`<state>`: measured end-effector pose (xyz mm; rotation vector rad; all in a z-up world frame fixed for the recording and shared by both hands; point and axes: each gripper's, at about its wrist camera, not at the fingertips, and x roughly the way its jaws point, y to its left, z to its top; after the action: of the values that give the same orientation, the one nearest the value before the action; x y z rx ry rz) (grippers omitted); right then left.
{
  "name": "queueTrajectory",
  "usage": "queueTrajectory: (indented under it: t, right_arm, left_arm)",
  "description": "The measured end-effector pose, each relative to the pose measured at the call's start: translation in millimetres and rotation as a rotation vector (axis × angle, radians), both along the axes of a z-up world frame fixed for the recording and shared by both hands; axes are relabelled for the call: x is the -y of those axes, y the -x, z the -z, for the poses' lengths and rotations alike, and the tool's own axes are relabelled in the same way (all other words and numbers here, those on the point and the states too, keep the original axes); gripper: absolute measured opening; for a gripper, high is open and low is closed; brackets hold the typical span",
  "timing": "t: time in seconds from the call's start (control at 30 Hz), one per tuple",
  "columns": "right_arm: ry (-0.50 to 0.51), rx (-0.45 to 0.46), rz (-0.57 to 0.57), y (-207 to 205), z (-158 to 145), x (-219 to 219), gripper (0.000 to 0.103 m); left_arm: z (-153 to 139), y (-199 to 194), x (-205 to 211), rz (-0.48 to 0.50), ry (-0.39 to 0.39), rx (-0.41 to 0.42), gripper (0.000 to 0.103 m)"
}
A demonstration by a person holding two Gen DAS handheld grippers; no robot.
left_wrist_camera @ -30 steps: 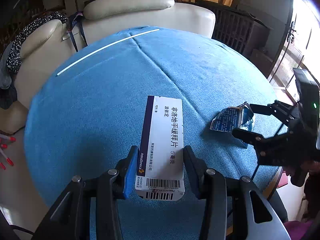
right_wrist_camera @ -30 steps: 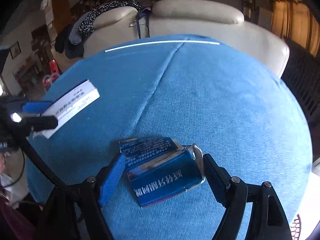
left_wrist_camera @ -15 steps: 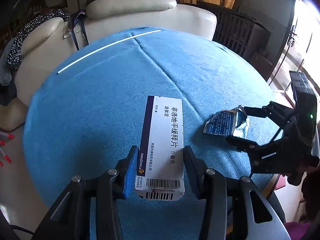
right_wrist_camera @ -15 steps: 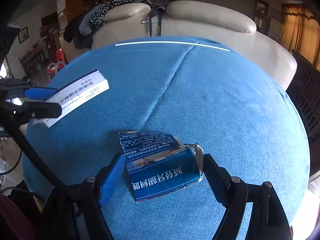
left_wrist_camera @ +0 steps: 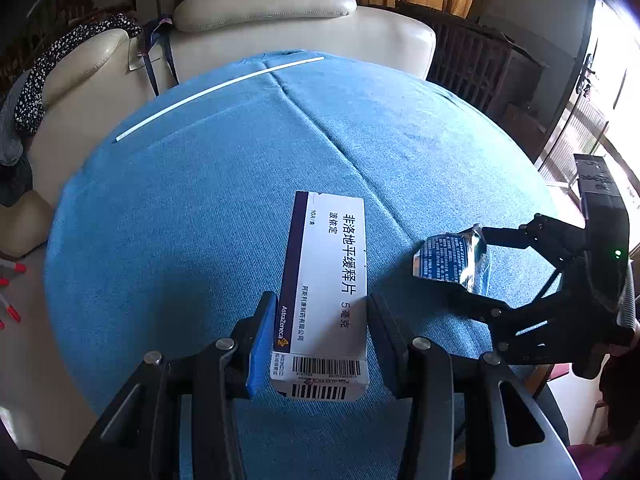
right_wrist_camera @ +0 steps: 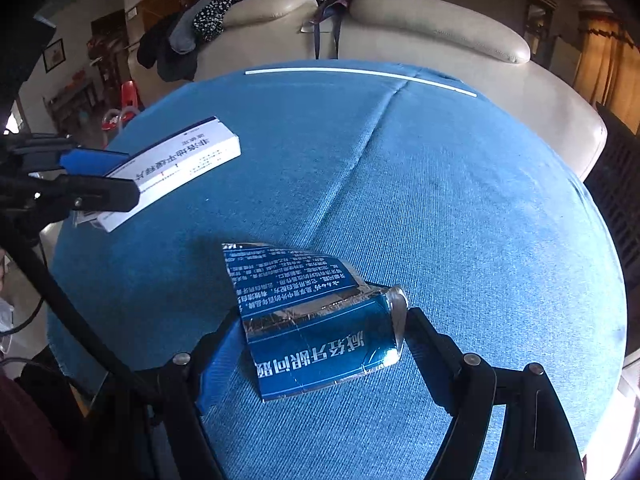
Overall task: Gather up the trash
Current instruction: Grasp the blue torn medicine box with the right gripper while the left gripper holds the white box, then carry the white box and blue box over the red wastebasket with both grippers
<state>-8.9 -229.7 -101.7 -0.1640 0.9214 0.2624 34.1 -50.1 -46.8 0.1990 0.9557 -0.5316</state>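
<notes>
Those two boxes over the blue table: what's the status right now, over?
Left gripper jaws clamped on white medicine box. Right gripper jaws around crushed blue carton, lifted off blue tablecloth. Nothing in the way.

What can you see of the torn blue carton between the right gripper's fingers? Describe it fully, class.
The torn blue carton is flattened glossy card with a silvery lining along its ripped edges. White Chinese print covers it, small text on the opened flap, large characters on the body. It is gripped between the fingers of the right gripper, its flap reaching forward over the blue tablecloth. Whether it touches the cloth is unclear.
</notes>
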Motion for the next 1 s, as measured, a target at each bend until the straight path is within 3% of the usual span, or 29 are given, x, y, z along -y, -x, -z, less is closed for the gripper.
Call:
queueTrajectory:
  t: [0.37, 0.77, 1.0]
  right_arm:
    - [-0.117, 0.008, 0.033, 6.6, 5.4, 11.7, 0.076]
    - [-0.423, -0.006, 0.133, 20.1, 2.6, 49.5, 0.075]
    - [-0.479, 0.039, 0.186, 43.4, -13.1, 65.4, 0.075]
  left_arm:
    - [-2.5, 4.0, 2.8, 0.005, -0.009, 0.008, 0.047]
    - [-11.2, 9.8, 2.8, 0.008, -0.014, 0.025, 0.047]
    - [-24.5, 15.2, 7.5, -0.004, -0.032, 0.069, 0.047]
